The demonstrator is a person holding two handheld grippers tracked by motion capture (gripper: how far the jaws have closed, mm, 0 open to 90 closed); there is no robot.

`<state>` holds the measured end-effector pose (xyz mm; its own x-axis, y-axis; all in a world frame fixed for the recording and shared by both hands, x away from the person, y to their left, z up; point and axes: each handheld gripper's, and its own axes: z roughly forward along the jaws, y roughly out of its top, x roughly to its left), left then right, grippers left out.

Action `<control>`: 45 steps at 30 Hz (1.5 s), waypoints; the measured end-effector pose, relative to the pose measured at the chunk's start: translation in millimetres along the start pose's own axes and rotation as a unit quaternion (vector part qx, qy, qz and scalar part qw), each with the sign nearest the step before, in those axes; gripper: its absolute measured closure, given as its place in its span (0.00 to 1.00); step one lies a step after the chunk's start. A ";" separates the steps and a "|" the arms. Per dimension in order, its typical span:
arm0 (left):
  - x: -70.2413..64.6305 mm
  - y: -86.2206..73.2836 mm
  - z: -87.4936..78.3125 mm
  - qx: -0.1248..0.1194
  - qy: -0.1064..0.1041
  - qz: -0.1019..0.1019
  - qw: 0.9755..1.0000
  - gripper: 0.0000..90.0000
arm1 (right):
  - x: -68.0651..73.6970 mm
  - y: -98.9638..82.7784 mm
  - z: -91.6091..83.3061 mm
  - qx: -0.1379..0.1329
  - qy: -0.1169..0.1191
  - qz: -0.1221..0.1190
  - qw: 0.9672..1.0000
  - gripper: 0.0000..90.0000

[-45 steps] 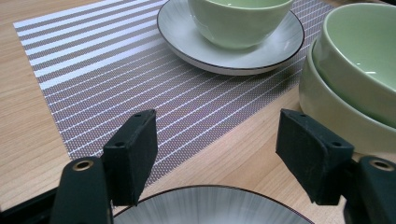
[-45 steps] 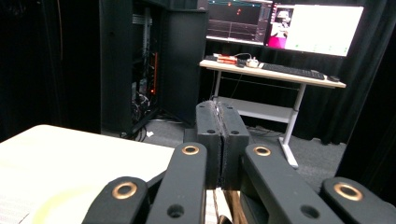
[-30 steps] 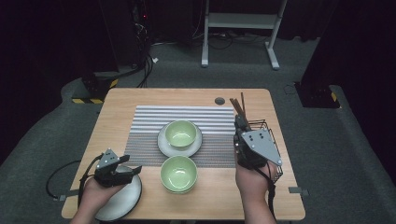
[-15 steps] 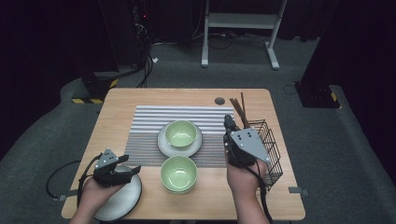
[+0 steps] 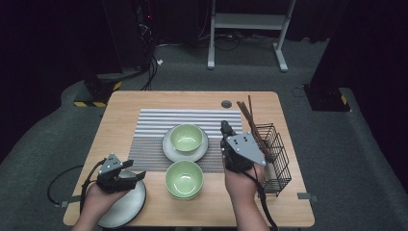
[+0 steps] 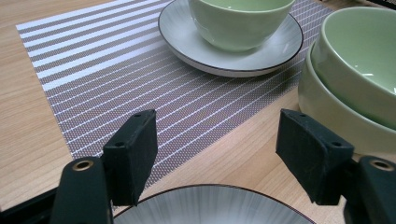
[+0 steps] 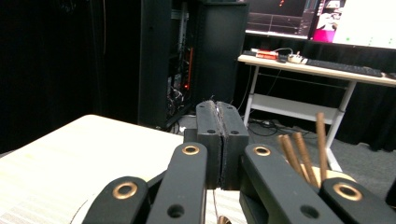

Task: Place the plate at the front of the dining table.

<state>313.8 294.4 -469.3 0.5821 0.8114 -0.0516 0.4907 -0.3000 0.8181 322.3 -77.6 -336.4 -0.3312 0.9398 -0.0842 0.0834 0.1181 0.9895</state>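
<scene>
A pale green bowl (image 5: 185, 137) sits on a grey saucer (image 5: 168, 150) on the striped placemat (image 5: 149, 125). Just nearer, at the mat's front edge, stand two stacked green bowls (image 5: 184, 179). My left gripper (image 5: 136, 169) hovers open over the far rim of a grey plate (image 5: 126, 208) at the front left; in the left gripper view its jaws (image 6: 217, 140) straddle that rim (image 6: 210, 207) with nothing between them. My right gripper (image 5: 225, 127) is shut, pads pressed together (image 7: 218, 109), and held above the table between the saucer and a wire basket (image 5: 277, 159).
Brown chopsticks (image 5: 248, 118) lean out of the wire basket at the right edge and rise beside my right jaws (image 7: 299, 154). A small dark cap (image 5: 226, 103) lies at the back of the table. A white desk frame (image 5: 250, 29) and dark racks stand beyond.
My right gripper has moved left, away from the wire basket and towards the bowl on the saucer, and dipped slightly. The left gripper has stayed over the plate.
</scene>
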 end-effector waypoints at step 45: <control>4.4 -1.0 -2.8 -0.005 -0.001 -0.007 1.000 0.33 | 50.7 -8.7 47.4 -0.007 0.071 0.014 0.997 0.99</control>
<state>314.0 299.6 -468.7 0.5758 0.8151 -0.0641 0.4921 -0.2828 0.8233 349.4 -15.8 -354.9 -0.4586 0.8878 -0.0395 0.0818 0.0864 0.9929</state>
